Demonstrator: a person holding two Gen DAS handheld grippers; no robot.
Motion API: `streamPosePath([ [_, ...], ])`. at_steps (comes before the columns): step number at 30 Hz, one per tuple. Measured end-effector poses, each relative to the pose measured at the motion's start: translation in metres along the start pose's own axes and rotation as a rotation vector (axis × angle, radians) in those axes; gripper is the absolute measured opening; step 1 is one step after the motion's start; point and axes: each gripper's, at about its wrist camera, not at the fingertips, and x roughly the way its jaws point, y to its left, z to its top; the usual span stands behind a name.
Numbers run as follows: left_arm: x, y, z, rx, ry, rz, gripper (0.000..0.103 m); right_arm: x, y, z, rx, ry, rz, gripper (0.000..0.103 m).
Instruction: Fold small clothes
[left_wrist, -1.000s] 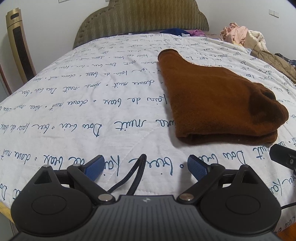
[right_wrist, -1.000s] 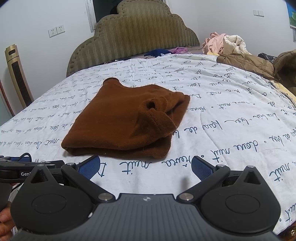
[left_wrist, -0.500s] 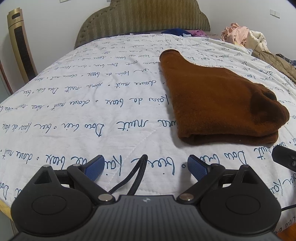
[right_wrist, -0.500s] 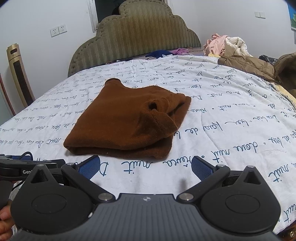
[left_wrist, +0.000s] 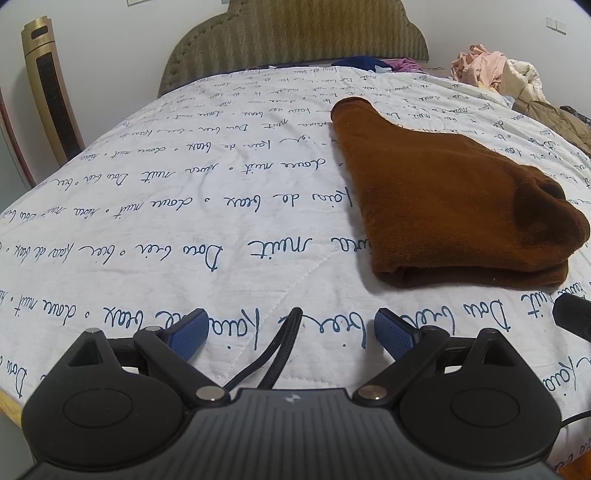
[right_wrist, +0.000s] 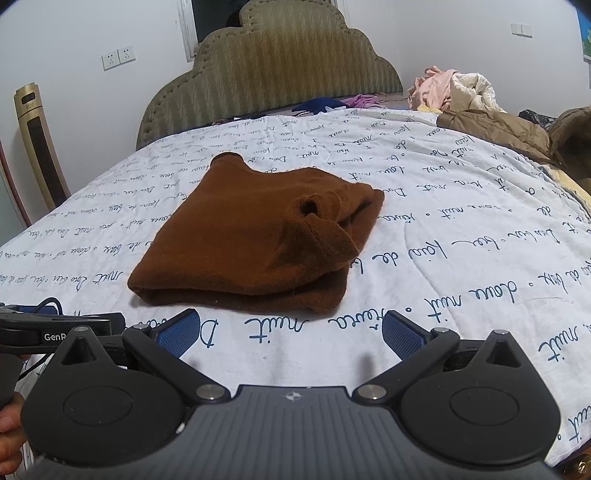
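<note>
A brown knit garment (left_wrist: 443, 199) lies folded in a thick bundle on the white quilt with blue script (left_wrist: 184, 206). In the right wrist view the garment (right_wrist: 251, 236) shows a cuff opening on top. My left gripper (left_wrist: 291, 332) is open and empty, low over the quilt, to the near left of the garment. My right gripper (right_wrist: 290, 332) is open and empty, just in front of the garment's near folded edge. The left gripper's body also shows at the left edge of the right wrist view (right_wrist: 55, 326).
A padded olive headboard (right_wrist: 269, 74) stands at the far end of the bed. A heap of clothes (right_wrist: 458, 88) and a brown jacket (right_wrist: 509, 129) lie at the far right. A gold tower appliance (left_wrist: 48, 88) stands left of the bed.
Both grippers have drawn back slightly and risen, so the garment sits a little farther off in both views. Both stay open.
</note>
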Motion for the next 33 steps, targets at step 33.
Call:
streamPosePath([
  [33,0.0024,0.0027,-0.0003,-0.014,0.022,-0.02,0.097,-0.0003,0.0022,-0.0004,-0.01,0.004,0.003,0.103],
])
